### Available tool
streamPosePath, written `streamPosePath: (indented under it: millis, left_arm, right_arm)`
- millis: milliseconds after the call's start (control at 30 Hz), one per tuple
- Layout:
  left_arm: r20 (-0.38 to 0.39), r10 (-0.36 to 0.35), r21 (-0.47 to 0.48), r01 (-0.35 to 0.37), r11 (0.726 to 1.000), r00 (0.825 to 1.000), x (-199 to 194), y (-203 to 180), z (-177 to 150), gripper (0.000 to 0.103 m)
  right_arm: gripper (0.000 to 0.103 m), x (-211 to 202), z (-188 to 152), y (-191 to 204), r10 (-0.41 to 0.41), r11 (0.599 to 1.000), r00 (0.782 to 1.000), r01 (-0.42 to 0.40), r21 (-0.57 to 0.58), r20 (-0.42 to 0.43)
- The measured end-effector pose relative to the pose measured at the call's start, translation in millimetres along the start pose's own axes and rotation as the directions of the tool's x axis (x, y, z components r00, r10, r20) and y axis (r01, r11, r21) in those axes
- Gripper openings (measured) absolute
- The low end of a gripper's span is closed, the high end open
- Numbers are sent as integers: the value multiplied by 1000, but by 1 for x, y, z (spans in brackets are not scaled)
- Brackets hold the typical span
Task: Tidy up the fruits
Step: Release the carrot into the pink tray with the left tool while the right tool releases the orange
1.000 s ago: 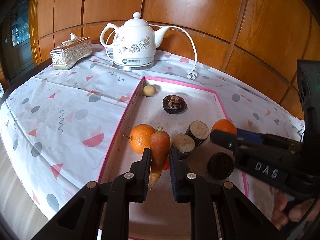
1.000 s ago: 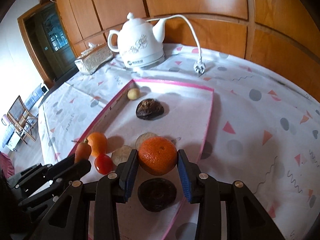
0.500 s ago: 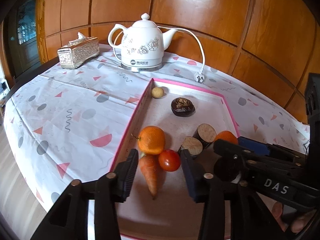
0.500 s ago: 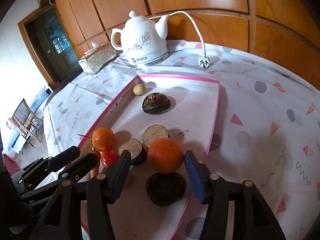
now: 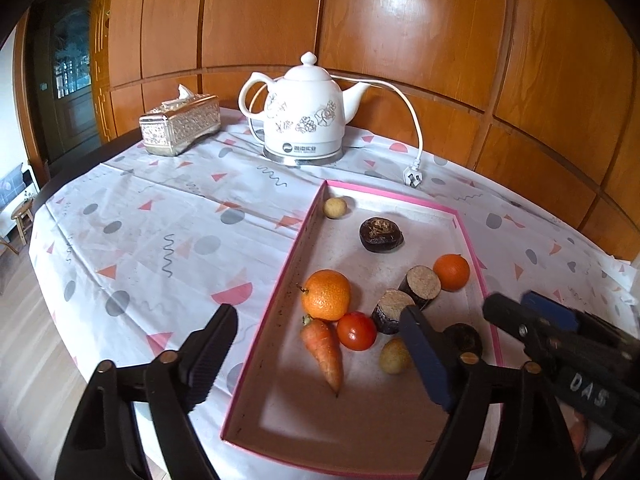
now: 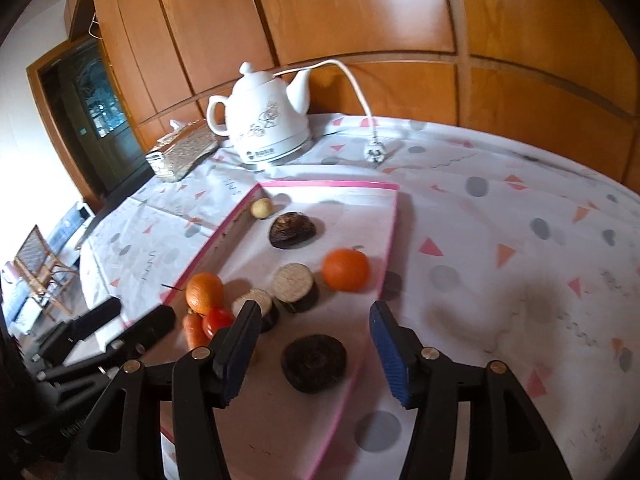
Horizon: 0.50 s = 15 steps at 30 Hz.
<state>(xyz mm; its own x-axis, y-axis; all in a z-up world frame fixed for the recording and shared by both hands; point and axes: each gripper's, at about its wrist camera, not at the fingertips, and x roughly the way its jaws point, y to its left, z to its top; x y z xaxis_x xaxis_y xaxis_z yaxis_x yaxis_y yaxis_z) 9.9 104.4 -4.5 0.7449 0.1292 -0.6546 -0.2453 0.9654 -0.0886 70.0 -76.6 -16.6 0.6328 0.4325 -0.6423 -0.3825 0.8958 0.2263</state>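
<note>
A pink-rimmed tray [image 5: 280, 296] [image 6: 384, 256] holds a carrot [image 5: 325, 350] [image 6: 193, 330], a tomato [image 5: 356, 331] [image 6: 217, 320], two oranges [image 5: 326, 294] [image 5: 451, 272] [image 6: 345, 269], two cut brown logs [image 5: 424, 285] [image 6: 297, 283], dark fruits [image 5: 380, 234] [image 6: 314, 362] and small yellow fruits [image 5: 334, 207]. My left gripper [image 5: 320, 352] is open and empty, above and behind the carrot. My right gripper [image 6: 314, 340] is open and empty, back from the right orange; it also shows in the left wrist view [image 5: 532, 320].
A white electric kettle [image 5: 306, 118] [image 6: 268, 124] with its cord and plug [image 5: 413, 176] stands behind the tray. A silver tissue box [image 5: 180, 124] sits at the far left. The patterned tablecloth [image 5: 160, 232] ends at the table's left edge.
My left gripper let go of the carrot, which now lies in the tray, and opened wide. My right gripper released the orange onto the tray. Both grippers pulled back.
</note>
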Motion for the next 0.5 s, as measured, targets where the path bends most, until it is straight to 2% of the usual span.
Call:
streamPosePath:
  millis: [233, 300, 500]
  left_arm:
    - [23, 26, 6, -26, 1000, 999, -14, -3, -5, 99]
    - [34, 14, 11, -14, 1000, 999, -20, -5, -7, 102]
    - [46, 6, 24, -7, 1000, 999, -29, -9, -10, 103]
  right_arm:
    - [63, -14, -24, 0, -78, 997, 997, 78, -6, 14]
    - [63, -17, -30, 1, -101, 995, 995, 101, -10, 15]
    - [63, -26, -41, 8, -165, 985, 985, 167, -49, 42]
